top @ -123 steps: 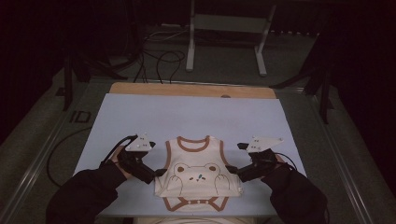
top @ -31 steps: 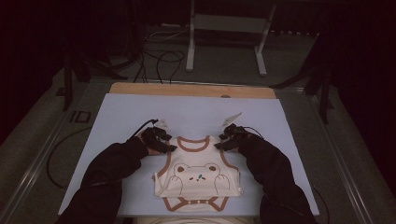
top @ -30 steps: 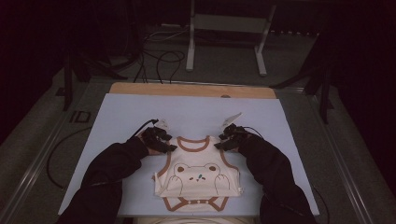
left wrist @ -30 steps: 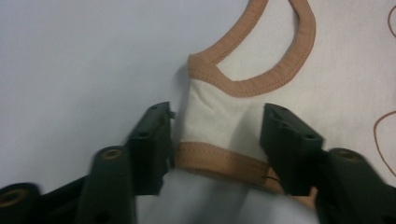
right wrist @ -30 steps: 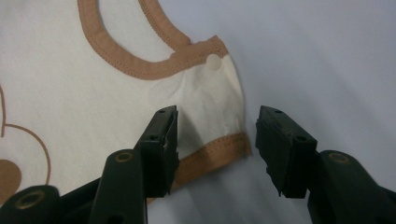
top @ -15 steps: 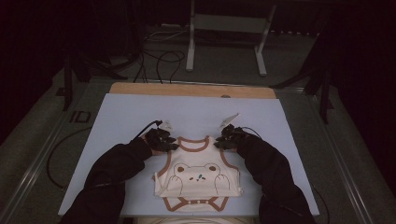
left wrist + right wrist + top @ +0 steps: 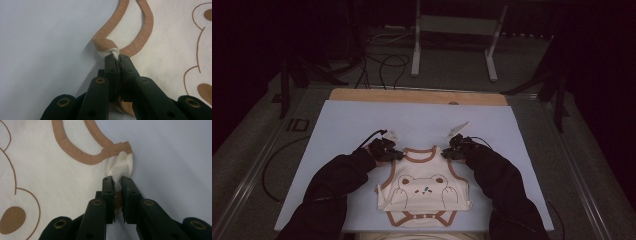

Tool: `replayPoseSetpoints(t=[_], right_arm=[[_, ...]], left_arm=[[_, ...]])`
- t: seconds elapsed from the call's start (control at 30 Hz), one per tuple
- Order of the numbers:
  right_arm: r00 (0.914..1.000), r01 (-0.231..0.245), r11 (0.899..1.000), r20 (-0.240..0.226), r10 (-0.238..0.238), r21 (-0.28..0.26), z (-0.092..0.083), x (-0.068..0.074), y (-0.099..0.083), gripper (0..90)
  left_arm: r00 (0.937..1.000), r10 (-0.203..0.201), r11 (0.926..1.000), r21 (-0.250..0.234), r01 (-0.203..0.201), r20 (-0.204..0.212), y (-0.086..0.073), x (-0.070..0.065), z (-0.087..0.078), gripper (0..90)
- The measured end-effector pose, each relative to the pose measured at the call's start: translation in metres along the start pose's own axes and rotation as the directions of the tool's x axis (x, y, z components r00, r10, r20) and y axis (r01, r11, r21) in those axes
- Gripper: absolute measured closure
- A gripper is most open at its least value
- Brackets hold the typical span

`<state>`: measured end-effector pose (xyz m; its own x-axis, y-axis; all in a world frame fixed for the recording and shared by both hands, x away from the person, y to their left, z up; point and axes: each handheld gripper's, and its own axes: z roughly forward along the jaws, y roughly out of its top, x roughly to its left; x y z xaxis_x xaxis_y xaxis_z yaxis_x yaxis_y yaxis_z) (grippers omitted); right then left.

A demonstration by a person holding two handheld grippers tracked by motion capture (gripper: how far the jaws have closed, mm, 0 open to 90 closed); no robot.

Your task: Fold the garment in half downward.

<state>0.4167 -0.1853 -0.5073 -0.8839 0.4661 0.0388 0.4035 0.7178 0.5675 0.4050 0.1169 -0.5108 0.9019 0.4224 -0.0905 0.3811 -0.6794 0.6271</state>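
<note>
Two tools (image 7: 398,154) (image 7: 445,153) pinching bodysuit (image 7: 424,190) shoulders

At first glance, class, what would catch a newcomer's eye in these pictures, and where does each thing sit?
A cream baby bodysuit with brown trim and a bear face lies flat near the front edge of the pale blue sheet that covers the table. The left gripper is shut on one shoulder strap and the right gripper on the other, each pinching bunched white fabric; both pairs of jaws have just been closing. Dark sleeves reach in from the bottom.
</note>
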Motion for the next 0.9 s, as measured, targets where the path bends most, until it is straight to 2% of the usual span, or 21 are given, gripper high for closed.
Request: replayPoseSetpoints(t=[0.07,0.1,0.13,0.23,0.37,0.53,0.9], right_arm=[[1.0000,0.004,1.000,0.003,-0.004,0.004,-0.001,0.000,0.000,82.0],[0.9999,-0.011,1.000,0.003,0.011,-0.006,-0.004,0.000,0.002,81.9],[1.0000,0.003,1.000,0.009,-0.003,-0.008,-0.006,-0.002,0.003,82.0],[0.9999,-0.005,1.000,0.015,0.006,-0.020,-0.013,-0.002,0.007,82.0],[0.9997,0.008,0.999,0.025,-0.007,-0.040,-0.021,-0.002,0.013,81.9],[0.9991,0.021,0.998,0.038,-0.019,-0.052,-0.028,-0.003,0.018,81.9],[0.9970,0.036,0.995,0.071,-0.030,-0.088,-0.047,-0.005,0.029,81.9]], left_arm=[[1.0000,0.003,0.9999,-0.015,-0.003,-0.007,0.001,0.002,-0.003,86.9],[0.9999,0.006,0.9997,-0.024,-0.006,-0.014,0.002,0.002,-0.005,86.9],[1.0000,-0.002,0.9994,-0.034,0.001,-0.009,0.002,0.003,-0.007,86.9],[0.9999,0.006,0.9990,-0.045,-0.006,-0.011,0.006,0.004,-0.012,86.9],[0.9999,0.009,0.9980,-0.062,-0.010,-0.011,0.010,0.004,-0.019,87.0],[0.9996,0.027,0.9950,-0.096,-0.027,-0.009,0.018,0.002,-0.030,87.0],[0.9981,0.046,0.9872,-0.151,-0.052,-0.041,0.034,0.002,-0.053,87.0]])
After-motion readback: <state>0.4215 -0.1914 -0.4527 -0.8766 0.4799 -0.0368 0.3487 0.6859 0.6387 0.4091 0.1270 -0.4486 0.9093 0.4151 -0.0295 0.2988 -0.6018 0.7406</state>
